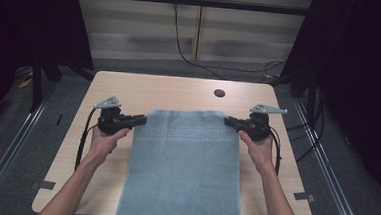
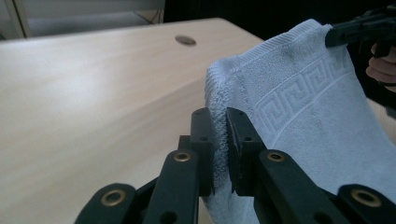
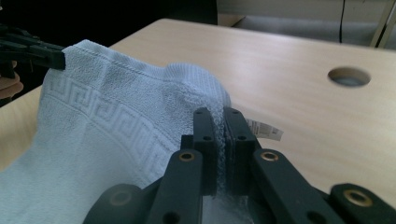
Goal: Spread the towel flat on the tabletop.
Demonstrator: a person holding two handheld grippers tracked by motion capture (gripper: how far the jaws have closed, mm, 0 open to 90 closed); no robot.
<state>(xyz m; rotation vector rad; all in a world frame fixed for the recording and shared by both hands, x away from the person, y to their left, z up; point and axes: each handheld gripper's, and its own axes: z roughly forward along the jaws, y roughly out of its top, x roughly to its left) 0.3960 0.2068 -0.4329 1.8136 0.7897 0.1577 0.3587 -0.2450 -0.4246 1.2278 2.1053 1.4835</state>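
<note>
No containers on the bench. I have the towel by its two far corners: left tongs clamped on the left corner, right tongs clamped on the right, that edge lifted, the rest lying down the bench middle and over its near edge. My right gripper view shows a white label beside the corner; the high view hides it

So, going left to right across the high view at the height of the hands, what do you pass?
Left gripper with jaws shut on one towel corner → blue towel → right gripper with jaws shut on the other corner.
</note>
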